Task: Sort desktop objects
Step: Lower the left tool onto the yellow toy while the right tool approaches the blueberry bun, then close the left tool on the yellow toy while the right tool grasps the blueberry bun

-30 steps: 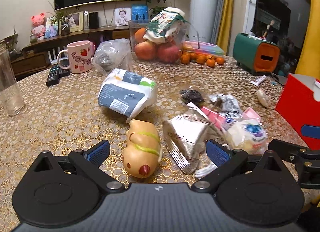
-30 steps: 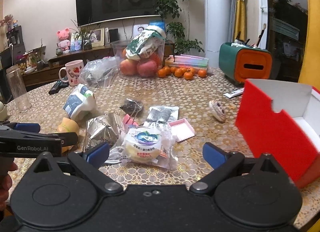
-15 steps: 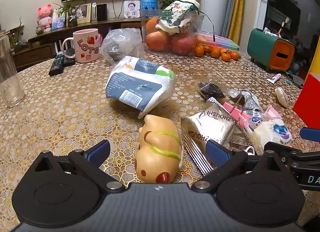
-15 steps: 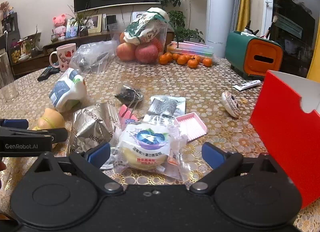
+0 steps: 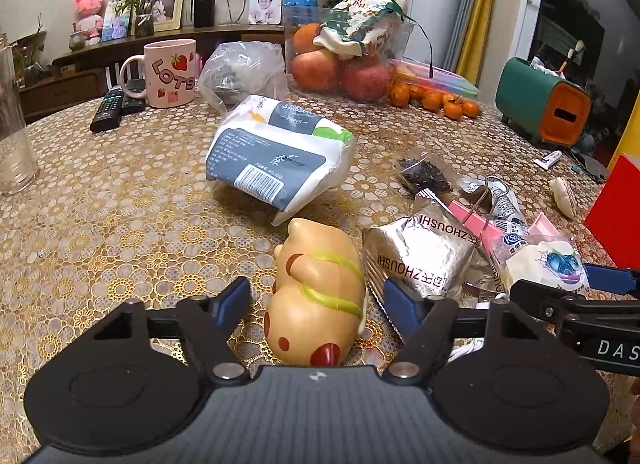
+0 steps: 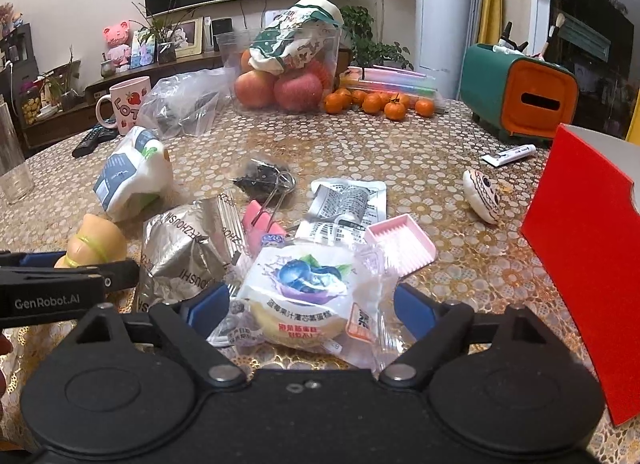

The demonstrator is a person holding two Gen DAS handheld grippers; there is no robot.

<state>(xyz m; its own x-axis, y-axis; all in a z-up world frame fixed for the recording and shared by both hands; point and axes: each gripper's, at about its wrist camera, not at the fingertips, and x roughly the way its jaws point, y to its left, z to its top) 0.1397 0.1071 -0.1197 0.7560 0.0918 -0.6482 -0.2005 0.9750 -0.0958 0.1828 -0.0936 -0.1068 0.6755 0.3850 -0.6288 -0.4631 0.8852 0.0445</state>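
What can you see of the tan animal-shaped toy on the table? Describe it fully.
The tan animal-shaped toy looks smooth and glossy, like soft plastic, with yellow-green straps and red spots. It lies on its side on the lace-patterned tablecloth, between the open fingers of the left gripper, which do not visibly touch it. A silver foil packet lies right beside it.

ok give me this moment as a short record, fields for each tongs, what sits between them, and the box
left tongs: open, astride the tan squishy animal toy, not clamped
right tongs: open, astride the clear-wrapped blueberry cake, not clamped
between targets: crumpled silver foil packet
box: red cardboard box, right edge of gold-patterned table
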